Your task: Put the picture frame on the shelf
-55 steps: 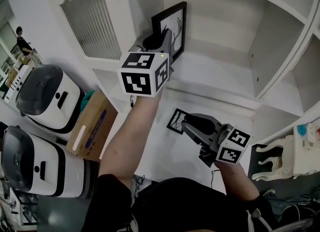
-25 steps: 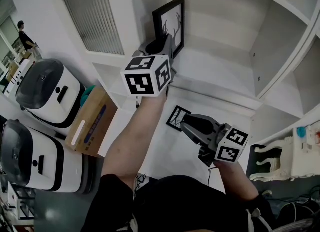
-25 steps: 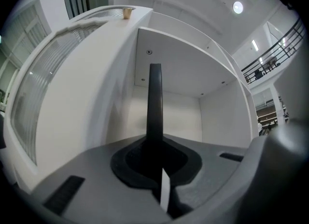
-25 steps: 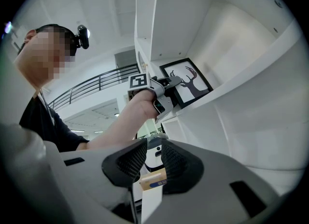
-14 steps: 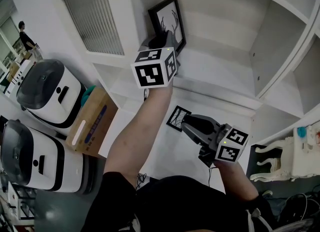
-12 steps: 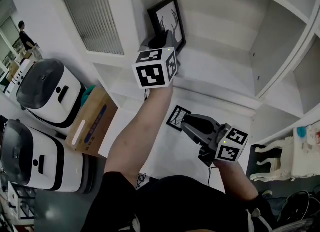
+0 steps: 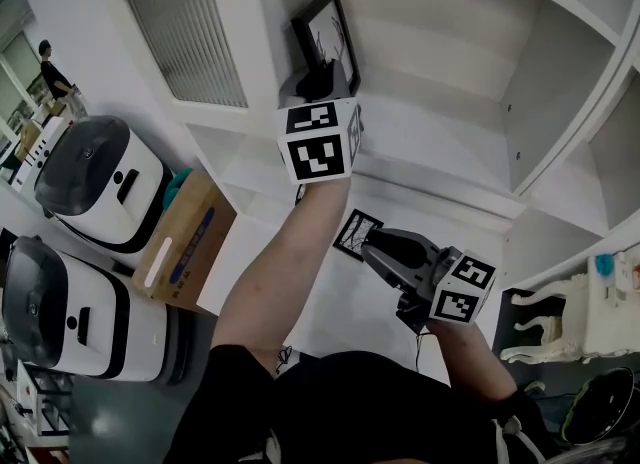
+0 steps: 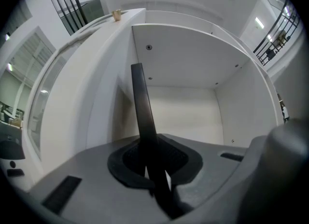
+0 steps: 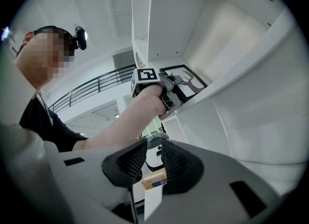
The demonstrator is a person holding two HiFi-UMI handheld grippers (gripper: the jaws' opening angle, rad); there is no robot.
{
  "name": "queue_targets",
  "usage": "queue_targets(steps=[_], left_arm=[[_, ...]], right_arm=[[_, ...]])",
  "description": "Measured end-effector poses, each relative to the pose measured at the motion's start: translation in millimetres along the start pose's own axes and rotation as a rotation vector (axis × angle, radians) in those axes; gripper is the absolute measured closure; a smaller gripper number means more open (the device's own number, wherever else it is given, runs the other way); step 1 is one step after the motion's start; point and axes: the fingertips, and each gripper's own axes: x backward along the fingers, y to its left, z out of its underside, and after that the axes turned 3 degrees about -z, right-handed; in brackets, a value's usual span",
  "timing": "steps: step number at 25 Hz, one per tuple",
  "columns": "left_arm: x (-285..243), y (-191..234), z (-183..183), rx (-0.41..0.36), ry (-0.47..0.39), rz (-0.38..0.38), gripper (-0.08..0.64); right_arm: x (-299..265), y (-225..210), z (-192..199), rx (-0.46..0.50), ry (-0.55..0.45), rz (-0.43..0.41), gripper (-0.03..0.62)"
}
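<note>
Opening slightly, left gripper (image 8: 154,162) barely pinches the picture frame (image 8: 141,107).

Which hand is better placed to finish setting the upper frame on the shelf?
Left: the left gripper, jaws just easing open, pinches the picture frame at the shelf; the right gripper sits lower, open, empty.

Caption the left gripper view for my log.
Left gripper, its jaws just opening, holds the black picture frame edge-on inside the white shelf compartment.
</note>
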Motion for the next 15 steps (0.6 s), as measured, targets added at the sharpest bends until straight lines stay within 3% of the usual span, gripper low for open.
queue_targets(steps=[15], left_arm=[[14.3, 1.5, 16.0, 0.085, 0.014, 0.028, 0.496]], right_arm=[[5.5, 1.1, 10.3, -0.024, 0.027, -0.013, 0.489]])
